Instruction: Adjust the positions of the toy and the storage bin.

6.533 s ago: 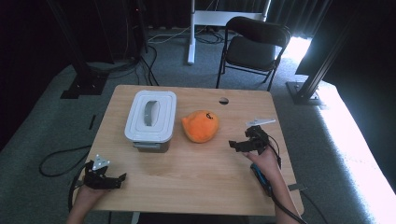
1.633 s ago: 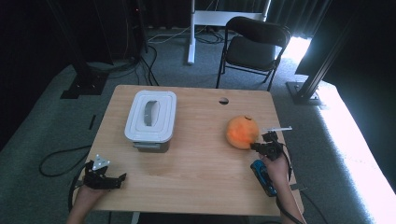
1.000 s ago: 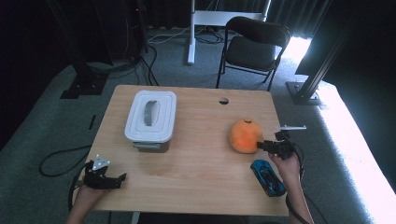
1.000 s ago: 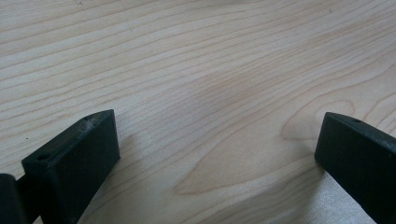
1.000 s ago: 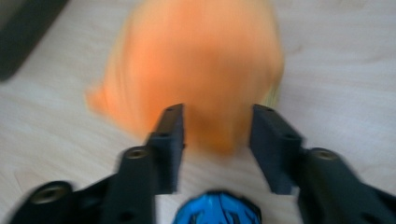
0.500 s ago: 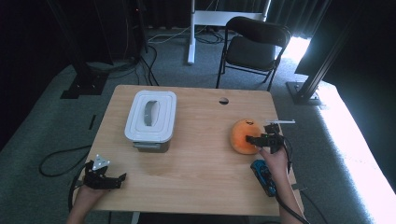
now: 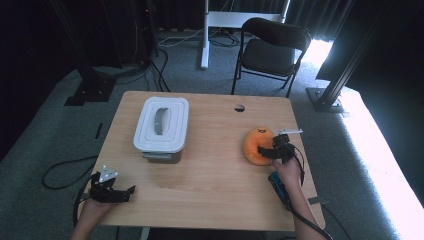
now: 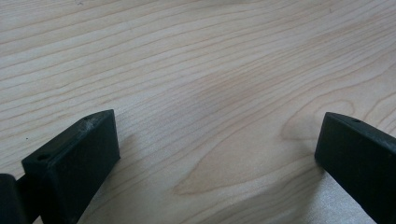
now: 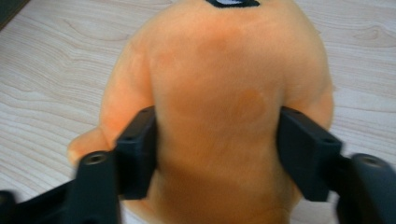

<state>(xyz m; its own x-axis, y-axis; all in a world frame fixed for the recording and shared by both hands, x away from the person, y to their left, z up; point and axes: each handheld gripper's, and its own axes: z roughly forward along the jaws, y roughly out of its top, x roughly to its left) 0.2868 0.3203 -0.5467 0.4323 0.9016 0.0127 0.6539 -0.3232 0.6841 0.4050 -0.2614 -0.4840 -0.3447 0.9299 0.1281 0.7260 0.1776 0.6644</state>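
An orange plush toy [image 7: 256, 144] lies on the wooden table [image 7: 210, 190] near its right edge. My right gripper [image 7: 266, 151] reaches it from the right. In the right gripper view the plush toy [image 9: 219, 84] bulges between the two black pads [image 9: 137, 144], which press into its sides. These jaws have just been closing, with the plush between them. My left gripper [image 7: 129, 192] rests at the table's front left, far from the plush. In the left gripper view the left gripper [image 8: 217, 154] stands wide open over bare wood.
A white lidded container [image 7: 161, 125] stands at the back left of the table. A small blue object [image 7: 278, 188] lies under my right forearm near the right front corner. A cable hole [image 7: 239, 108] sits at the back edge. A dark chair [image 7: 272, 50] stands beyond the table.
The plush sat mid-table at first, then at the right. Within the last second my right gripper moved left from the table's edge onto the plush. The left gripper stayed put.
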